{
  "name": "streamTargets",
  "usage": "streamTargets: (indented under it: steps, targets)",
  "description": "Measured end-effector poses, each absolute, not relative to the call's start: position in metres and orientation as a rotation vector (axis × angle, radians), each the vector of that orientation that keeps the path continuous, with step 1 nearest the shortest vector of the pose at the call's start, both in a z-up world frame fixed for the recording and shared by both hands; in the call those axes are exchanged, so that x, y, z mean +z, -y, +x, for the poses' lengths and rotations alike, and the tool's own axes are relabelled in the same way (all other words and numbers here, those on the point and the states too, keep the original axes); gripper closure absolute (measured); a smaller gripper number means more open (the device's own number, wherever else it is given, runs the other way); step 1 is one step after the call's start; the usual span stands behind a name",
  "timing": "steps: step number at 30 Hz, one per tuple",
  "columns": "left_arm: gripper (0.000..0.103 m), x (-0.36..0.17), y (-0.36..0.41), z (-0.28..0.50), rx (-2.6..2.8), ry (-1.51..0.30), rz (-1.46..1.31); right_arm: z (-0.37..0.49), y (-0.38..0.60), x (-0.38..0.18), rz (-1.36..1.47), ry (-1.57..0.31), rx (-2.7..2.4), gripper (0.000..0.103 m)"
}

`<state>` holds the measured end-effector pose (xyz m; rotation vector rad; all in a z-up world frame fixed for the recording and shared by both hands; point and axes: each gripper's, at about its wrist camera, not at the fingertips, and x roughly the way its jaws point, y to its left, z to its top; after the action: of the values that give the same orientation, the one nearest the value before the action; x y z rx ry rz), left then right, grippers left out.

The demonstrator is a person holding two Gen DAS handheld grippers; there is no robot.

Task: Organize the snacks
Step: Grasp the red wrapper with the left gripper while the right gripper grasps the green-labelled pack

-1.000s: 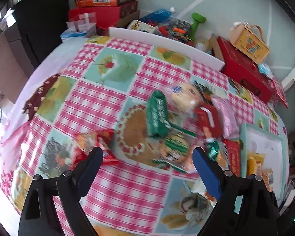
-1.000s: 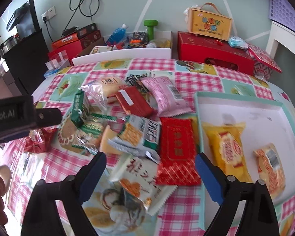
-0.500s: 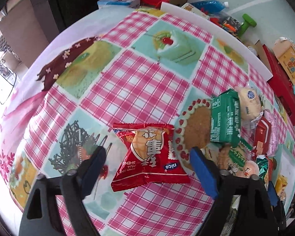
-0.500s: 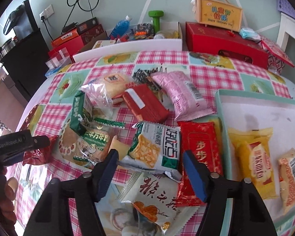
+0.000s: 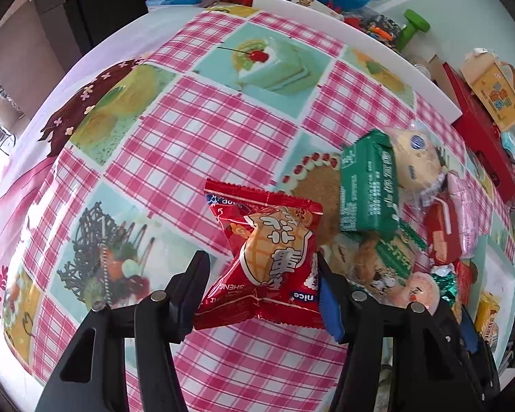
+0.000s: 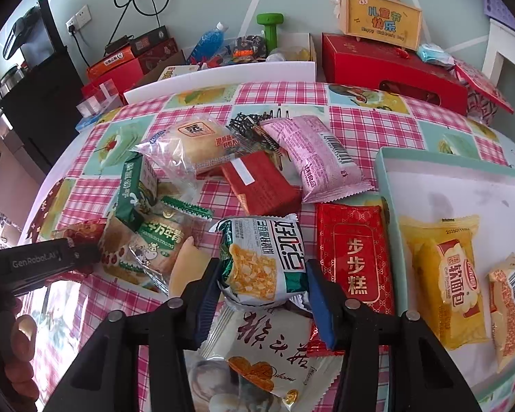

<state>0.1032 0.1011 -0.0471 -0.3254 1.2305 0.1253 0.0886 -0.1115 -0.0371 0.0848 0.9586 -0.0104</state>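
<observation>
A red snack packet (image 5: 267, 261) lies on the checked tablecloth between the fingers of my left gripper (image 5: 261, 274); the jaws stand open around it, the right pad touching its edge. In the right wrist view, my right gripper (image 6: 262, 285) is open around a white-and-green snack packet (image 6: 264, 257) that lies on the pile. A white tray with a teal rim (image 6: 463, 185) at the right holds a yellow bread packet (image 6: 446, 274) and an orange packet (image 6: 508, 305).
Several snack packets lie heaped mid-table: a green one (image 5: 367, 182), a pink one (image 6: 316, 154), a red "步步糕" one (image 6: 357, 257), a dark red one (image 6: 261, 182). Red boxes (image 6: 391, 65), a green dumbbell (image 6: 271, 27) and a bottle stand behind the table. The left gripper's body (image 6: 34, 264) shows at the left.
My left gripper swung left, came down over the red packet and narrowed around it. My right gripper moved forward and narrowed around the white-and-green packet.
</observation>
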Motion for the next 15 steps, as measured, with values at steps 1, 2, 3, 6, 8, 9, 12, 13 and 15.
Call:
streamTargets:
  steps: [1,2,3,6,8,9,12,13,15]
  targets:
    - [0.043,-0.047,-0.097,0.104,0.116,-1.229,-0.333,0.088,0.111,-0.037,0.084,-0.958,-0.009,0.053]
    - [0.043,-0.046,-0.095,0.103,0.109,-1.225,-0.342,0.088,0.112,-0.036,0.085,-0.958,-0.008,0.053]
    - [0.044,-0.044,-0.092,0.102,0.103,-1.219,-0.347,0.087,0.112,-0.036,0.087,-0.956,-0.006,0.053]
    - [0.044,-0.031,-0.080,0.100,0.094,-1.199,-0.338,0.084,0.113,-0.032,0.085,-0.949,-0.006,0.053]
    - [0.045,-0.026,-0.073,0.098,0.089,-1.186,-0.334,0.082,0.115,-0.030,0.086,-0.944,-0.007,0.053]
    - [0.045,-0.024,-0.068,0.097,0.083,-1.182,-0.328,0.081,0.116,-0.028,0.090,-0.941,-0.006,0.053]
    - [0.046,-0.017,-0.063,0.099,0.067,-1.168,-0.331,0.078,0.121,-0.023,0.103,-0.933,-0.008,0.053]
    - [0.046,-0.014,-0.062,0.100,0.061,-1.162,-0.332,0.077,0.122,-0.020,0.105,-0.925,-0.008,0.053]
    - [0.047,-0.011,-0.060,0.100,0.045,-1.150,-0.328,0.075,0.124,-0.017,0.110,-0.916,-0.008,0.053]
